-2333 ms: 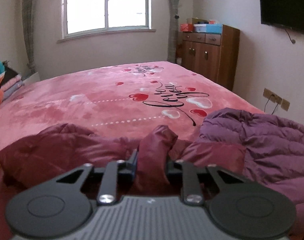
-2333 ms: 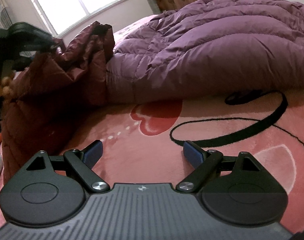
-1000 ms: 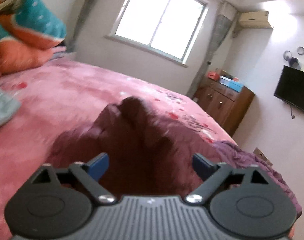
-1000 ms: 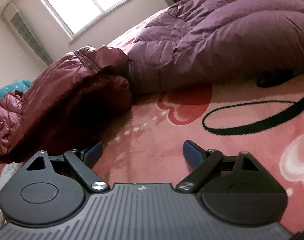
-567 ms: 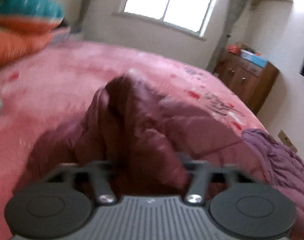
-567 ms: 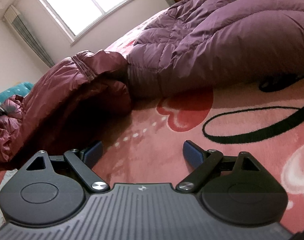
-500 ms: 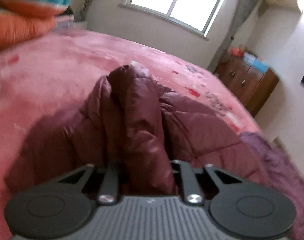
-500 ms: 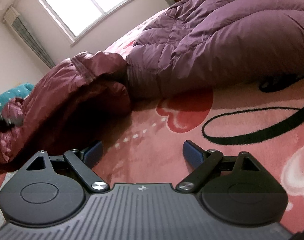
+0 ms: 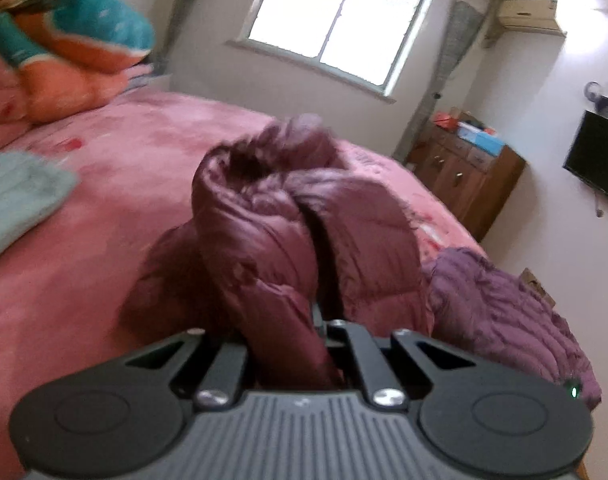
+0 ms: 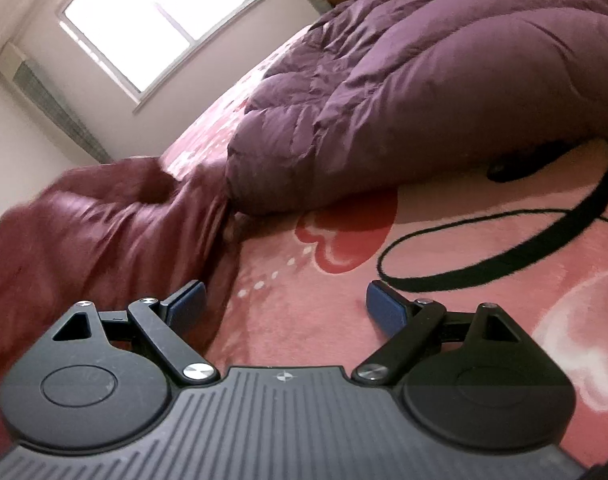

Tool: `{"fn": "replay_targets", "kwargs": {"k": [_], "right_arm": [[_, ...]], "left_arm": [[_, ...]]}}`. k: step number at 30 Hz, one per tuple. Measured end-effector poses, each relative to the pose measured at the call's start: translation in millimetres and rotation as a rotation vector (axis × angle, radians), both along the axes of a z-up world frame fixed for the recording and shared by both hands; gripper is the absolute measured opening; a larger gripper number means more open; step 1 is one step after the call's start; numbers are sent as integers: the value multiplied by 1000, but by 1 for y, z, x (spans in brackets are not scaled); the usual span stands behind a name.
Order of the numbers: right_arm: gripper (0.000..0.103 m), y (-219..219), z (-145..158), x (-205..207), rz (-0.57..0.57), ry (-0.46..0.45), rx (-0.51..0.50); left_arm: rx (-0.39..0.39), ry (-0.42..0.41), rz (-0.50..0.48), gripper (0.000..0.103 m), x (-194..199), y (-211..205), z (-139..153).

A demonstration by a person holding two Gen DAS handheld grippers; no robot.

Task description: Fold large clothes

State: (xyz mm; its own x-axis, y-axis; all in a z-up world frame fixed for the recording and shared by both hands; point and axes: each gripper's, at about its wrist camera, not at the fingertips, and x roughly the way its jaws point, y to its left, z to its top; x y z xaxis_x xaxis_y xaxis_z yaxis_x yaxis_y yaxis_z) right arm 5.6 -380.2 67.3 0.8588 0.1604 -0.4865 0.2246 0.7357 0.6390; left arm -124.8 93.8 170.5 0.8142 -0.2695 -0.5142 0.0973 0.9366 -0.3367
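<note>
A maroon puffer jacket lies bunched on the pink bed. My left gripper is shut on a fold of it and holds that fold up; the fabric hides the fingertips. The jacket also shows in the right wrist view, stretched low at the left. My right gripper is open and empty, low over the pink bedspread, just right of the jacket's edge. A purple puffer coat lies beyond it, touching the maroon jacket, and shows in the left wrist view.
A pale green folded cloth lies at the bed's left. Stacked pillows and bedding sit at the head. A wooden cabinet stands by the right wall, with a TV mounted beyond it.
My left gripper opened, then shut again on a fold of the maroon jacket and lifted it. The jacket has been pulled flatter to the left in the right wrist view. My right gripper stayed open.
</note>
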Motion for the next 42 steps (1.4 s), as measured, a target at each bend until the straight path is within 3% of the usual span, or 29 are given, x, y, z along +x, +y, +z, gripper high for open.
{"fn": "replay_targets", "kwargs": {"k": [7,14,20,24,32,36,37,39,40,42], "right_arm": [[103,-2,0,-14,17,0,65],[103,24,4,-19,124,1,87],[103,43,9,-9,141,19,-81],[103,45,3,3,133,37,-92],[103,67,3,15,164,52,-249],[103,72,5,19,195,54,-241],[98,74,5,19,205,56,-246],[70,80,6,19,224,68,-284],[65,85,7,17,230,72,-303],[29,88,11,13,241,70,-313]], "left_arm": [[-30,127,133,3,-76,63,-12],[-63,213,183,3,-101,81,-39],[-68,247,191,3,-99,87,-48],[-74,267,197,3,-100,87,-54],[-54,292,176,3,-97,82,-59],[-39,296,170,3,-95,77,-60],[-38,298,169,3,-94,77,-60],[-33,298,165,4,-94,75,-59],[-28,297,164,4,-94,74,-59],[-22,290,162,4,-94,72,-58]]}}
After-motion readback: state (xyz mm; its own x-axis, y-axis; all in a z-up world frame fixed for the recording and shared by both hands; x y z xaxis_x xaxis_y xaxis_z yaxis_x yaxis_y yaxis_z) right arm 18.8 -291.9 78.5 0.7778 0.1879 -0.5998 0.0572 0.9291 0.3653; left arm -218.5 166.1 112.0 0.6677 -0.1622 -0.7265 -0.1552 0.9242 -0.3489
